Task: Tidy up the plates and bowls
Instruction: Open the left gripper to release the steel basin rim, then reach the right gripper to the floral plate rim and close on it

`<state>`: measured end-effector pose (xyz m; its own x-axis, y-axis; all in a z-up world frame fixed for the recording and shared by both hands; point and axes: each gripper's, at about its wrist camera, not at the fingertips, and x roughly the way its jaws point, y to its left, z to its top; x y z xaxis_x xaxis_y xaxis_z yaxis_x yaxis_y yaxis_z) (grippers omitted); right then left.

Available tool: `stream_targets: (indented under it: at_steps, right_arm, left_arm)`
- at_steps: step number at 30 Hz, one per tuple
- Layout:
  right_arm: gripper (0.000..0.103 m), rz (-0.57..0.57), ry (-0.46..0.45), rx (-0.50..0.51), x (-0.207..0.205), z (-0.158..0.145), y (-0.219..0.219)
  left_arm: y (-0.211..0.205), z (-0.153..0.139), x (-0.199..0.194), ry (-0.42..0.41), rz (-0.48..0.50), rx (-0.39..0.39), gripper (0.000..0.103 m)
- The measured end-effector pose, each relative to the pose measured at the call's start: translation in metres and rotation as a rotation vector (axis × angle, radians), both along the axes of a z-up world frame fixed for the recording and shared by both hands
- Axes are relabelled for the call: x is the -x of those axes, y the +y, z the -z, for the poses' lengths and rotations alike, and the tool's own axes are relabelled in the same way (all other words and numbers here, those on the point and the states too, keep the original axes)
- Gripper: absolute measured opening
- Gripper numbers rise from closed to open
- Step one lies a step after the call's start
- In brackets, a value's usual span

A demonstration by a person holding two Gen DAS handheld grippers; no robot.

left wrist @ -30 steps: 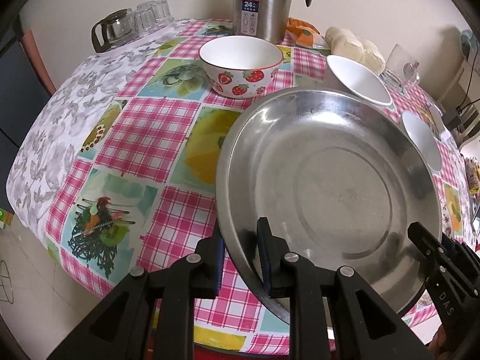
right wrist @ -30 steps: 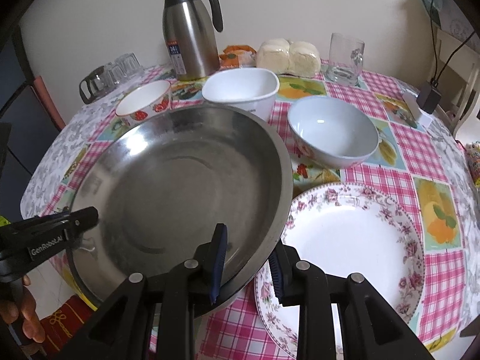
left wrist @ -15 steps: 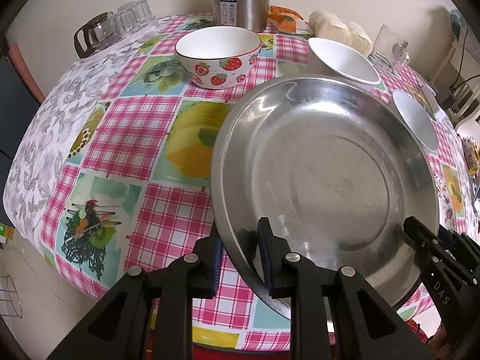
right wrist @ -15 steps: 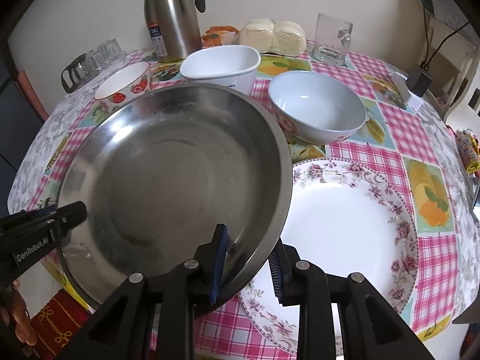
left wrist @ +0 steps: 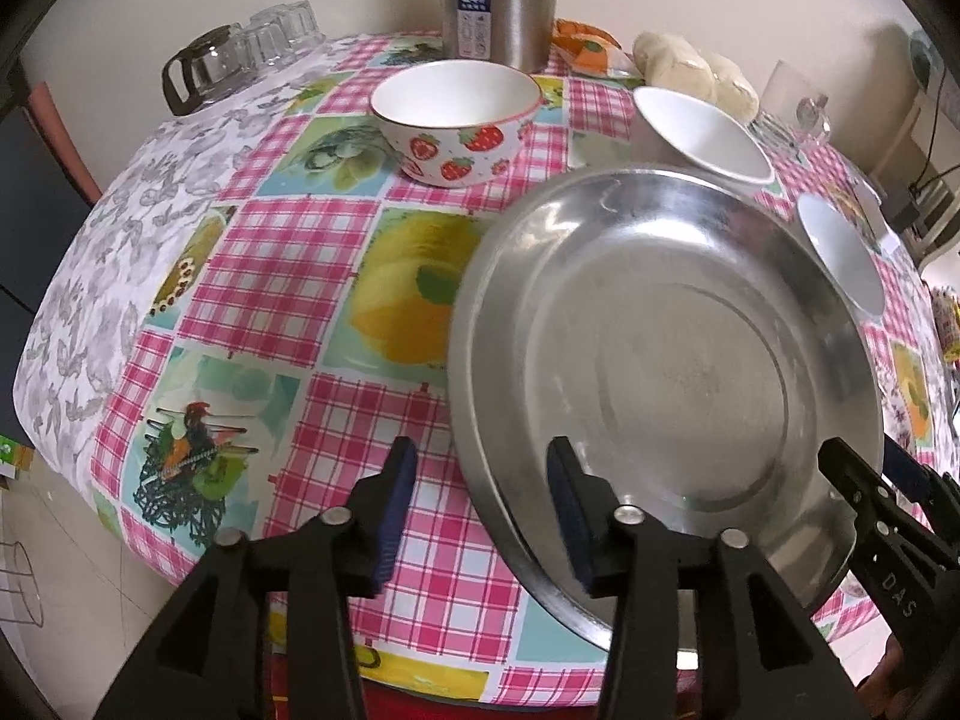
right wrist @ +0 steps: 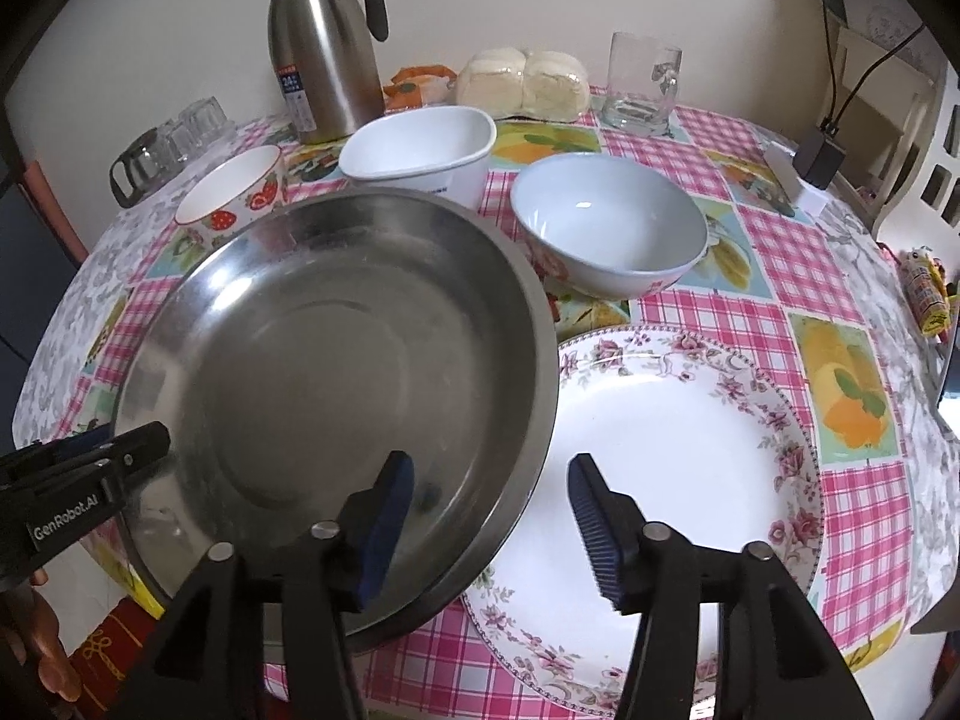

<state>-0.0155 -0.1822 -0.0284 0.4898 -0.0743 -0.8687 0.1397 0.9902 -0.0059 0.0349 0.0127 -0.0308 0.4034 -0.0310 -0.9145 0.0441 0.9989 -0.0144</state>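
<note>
Steel is what both sets of fingers are standing around: the left gripper (left wrist: 477, 510) is spread wide with the near rim of the steel pan (left wrist: 672, 360) passing between its fingers, one pad outside the rim and one over the inside, neither pressing on it. The right gripper (right wrist: 489, 516) is spread the same way astride the opposite side of the rim, its left finger over the pan's floor and its right finger (right wrist: 591, 516) above the flowered plate (right wrist: 690, 450).

With nothing pinched, the pan looks to be resting on the surface (left wrist: 270, 276), its right edge overlapping the flowered plate. Whether it sits flat or tipped on that plate's rim I cannot tell.

To finish this step well, I'd say draw each gripper straight back off the rim, so no pad catches the thin edge and drags the pan sideways.

Farther out stand the strawberry bowl (left wrist: 456, 114), a white square bowl (right wrist: 420, 147) and a pale round bowl (right wrist: 609, 222), all apart from one another and likely next to be gathered.
</note>
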Motion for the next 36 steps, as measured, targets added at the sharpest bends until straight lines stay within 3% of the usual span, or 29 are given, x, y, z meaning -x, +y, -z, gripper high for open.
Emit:
stream_targets:
  at_steps: [2, 6, 10, 12, 22, 27, 36]
  right_arm:
    - [0.074, 0.0, -0.019, 0.009, 0.001, -0.004, 0.001]
    - [0.089, -0.016, -0.077, 0.012, 0.002, -0.01, 0.002]
    - [0.094, -0.022, -0.08, 0.009, -0.001, -0.01, 0.003]
    - [0.098, -0.023, -0.081, 0.008, -0.001, -0.009, 0.003]
    - [0.103, -0.028, -0.092, 0.014, -0.001, -0.009, 0.002]
    - [0.103, -0.027, -0.092, 0.02, -0.002, -0.009, 0.001]
    - [0.103, -0.004, -0.12, 0.015, 0.001, -0.015, -0.006]
  left_arm:
    - [0.0, -0.001, -0.001, -0.005, -0.008, -0.005, 0.063]
    - [0.001, -0.001, -0.002, -0.011, -0.022, -0.031, 0.064]
    - [0.003, -0.003, -0.001, -0.029, -0.029, -0.038, 0.083]
    - [0.002, -0.005, -0.001, -0.045, -0.027, -0.045, 0.084]
    - [0.005, -0.012, -0.001, -0.101, -0.032, -0.039, 0.097]
    - [0.003, -0.014, 0.0, -0.128, -0.019, -0.058, 0.099]
    - [0.001, -0.036, 0.007, -0.248, 0.0, 0.048, 0.1]
